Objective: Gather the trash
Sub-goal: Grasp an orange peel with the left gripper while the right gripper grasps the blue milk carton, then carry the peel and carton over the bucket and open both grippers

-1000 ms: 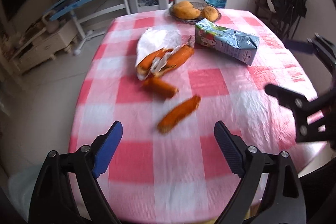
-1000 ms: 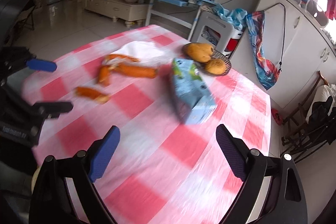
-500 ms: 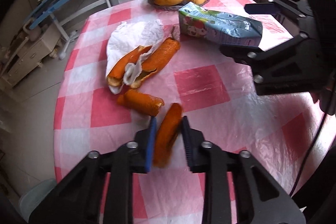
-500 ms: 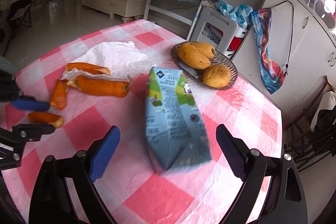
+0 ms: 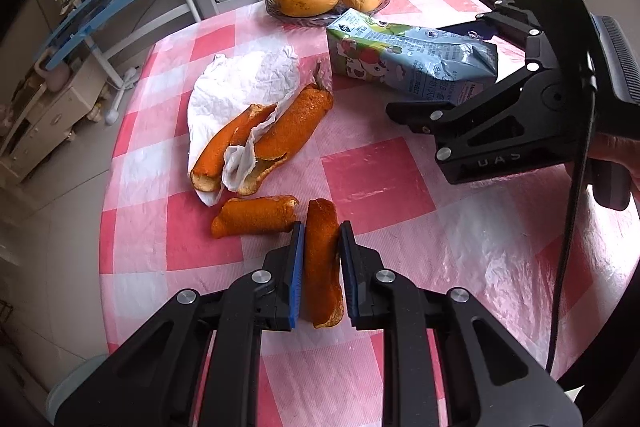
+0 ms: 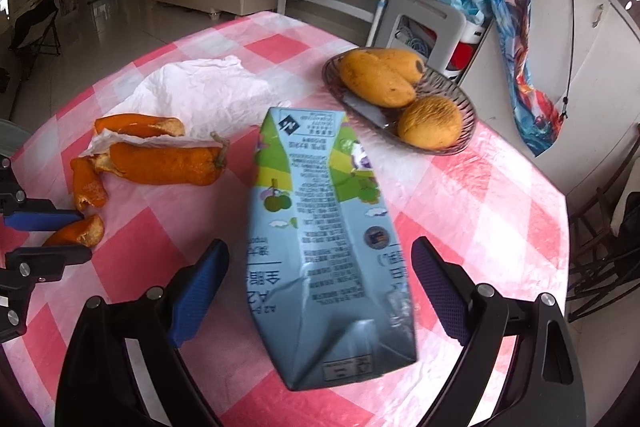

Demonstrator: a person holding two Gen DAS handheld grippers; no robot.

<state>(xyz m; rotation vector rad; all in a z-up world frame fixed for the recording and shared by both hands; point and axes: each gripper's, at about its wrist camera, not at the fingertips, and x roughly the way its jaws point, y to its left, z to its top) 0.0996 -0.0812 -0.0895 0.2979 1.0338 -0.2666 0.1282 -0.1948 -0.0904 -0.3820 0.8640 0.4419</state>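
Between the left tool's [image 5: 320, 247] pads: curled orange peel [image 5: 322, 263].

left gripper [image 5: 322, 259] was wide open a second ago with the nearest orange peel strip [image 5: 322, 263] lying loose ahead of it on the checked tablecloth [image 5: 380, 179]; it came down over that strip and its jaws have just been closing, blue pads now pressed on both sides of the strip, just beside the second short peel piece [image 5: 256, 215]. right gripper [image 6: 320, 283] was back from the milk carton [image 6: 320, 227], carton well ahead of it; it moved in so the carton's folded end now sits between its fingers, jaws just narrowed slightly, pads not touching the carton
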